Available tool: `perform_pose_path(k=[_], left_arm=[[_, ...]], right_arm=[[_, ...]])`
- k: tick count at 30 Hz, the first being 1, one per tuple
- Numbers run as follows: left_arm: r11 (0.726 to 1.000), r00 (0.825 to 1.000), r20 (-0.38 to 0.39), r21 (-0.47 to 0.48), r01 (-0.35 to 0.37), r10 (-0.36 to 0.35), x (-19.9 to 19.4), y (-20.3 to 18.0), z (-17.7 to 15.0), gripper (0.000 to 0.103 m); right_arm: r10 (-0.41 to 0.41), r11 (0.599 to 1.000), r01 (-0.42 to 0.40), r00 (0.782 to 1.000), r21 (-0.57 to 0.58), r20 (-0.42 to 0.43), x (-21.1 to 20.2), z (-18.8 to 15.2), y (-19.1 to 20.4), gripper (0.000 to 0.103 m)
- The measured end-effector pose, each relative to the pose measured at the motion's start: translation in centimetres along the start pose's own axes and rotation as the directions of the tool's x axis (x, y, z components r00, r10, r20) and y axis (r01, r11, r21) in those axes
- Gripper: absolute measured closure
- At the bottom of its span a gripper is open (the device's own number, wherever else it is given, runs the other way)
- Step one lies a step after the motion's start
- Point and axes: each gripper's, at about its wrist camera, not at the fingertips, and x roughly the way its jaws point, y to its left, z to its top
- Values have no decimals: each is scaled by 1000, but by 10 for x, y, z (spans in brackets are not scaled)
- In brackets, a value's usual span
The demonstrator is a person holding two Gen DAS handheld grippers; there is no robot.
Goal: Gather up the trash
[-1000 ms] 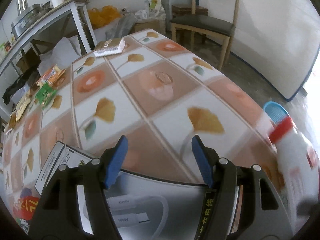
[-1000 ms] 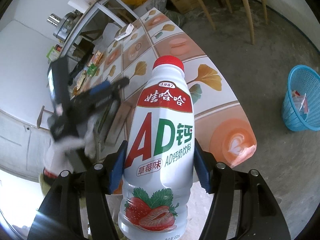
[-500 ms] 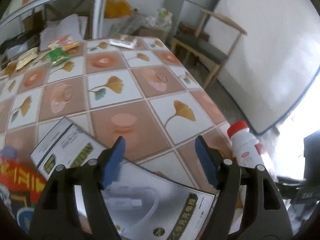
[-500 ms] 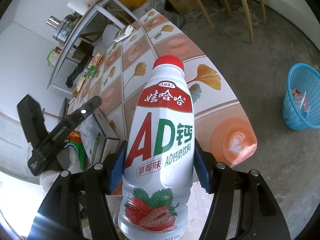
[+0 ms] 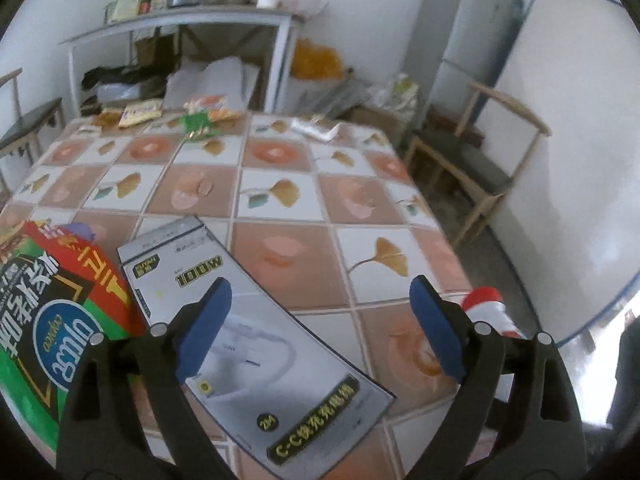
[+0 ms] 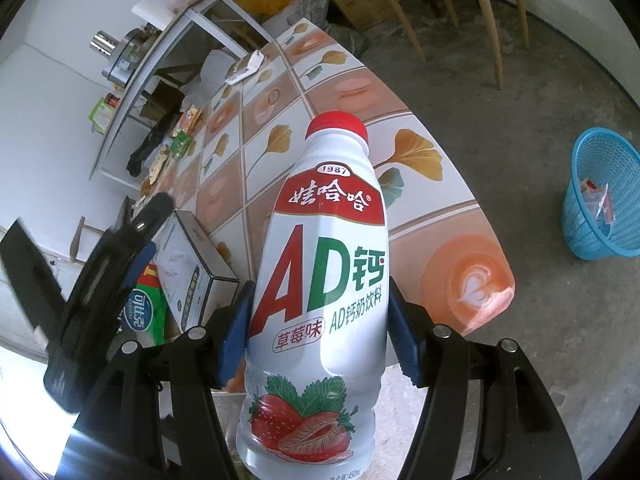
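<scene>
Risk as we judge it: the milk bottle [image 6: 320, 280] is tall and smooth (held low on its body), so a tilt toward the blue basket [image 6: 600, 204] on the floor could let it slip. We see the right gripper [image 6: 320, 320] clamped on it. The left gripper [image 5: 320, 328], jaws just opened wide, hangs empty above the cable box [image 5: 256, 336] on the table [image 5: 280, 200].

a wooden chair [image 5: 476, 160] stands on the floor far ahead and right of the tongs. a grey fridge [image 5: 460, 36] stands beyond it. a metal shelf table [image 5: 180, 28] fills the far left.
</scene>
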Motion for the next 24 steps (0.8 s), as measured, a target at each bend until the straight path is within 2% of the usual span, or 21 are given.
perform_pose_path(k=[5,7,12,16,22,24], left_arm=[[981,995,-44,-165,-98,92,16,35,8,17],[974,992,-35,-188,-125,121,16,44,9,17],[957,993,-51,-265,-118,108,4,58,5,17],[950,992,-70,-286,-125,110,-2,57,-5,16],[930,985,-140,-338,-146,104,12,62,-15,16],[933,984,-143,-330,-145,103,18,63,-13,16]], right_arm=[[2,1000,-2,1000,-4,-5,1,0,0,43],[4,1000,-4,1000,-5,-6,2,0,0,43],[6,1000,-6,1000,-9,-8,5,1,4,43],[13,1000,-13,1000,-8,-6,7,-1,6,43],[25,1000,-25,1000,-4,-8,5,-2,4,43],[30,1000,-30,1000,-6,-9,5,-3,4,43]])
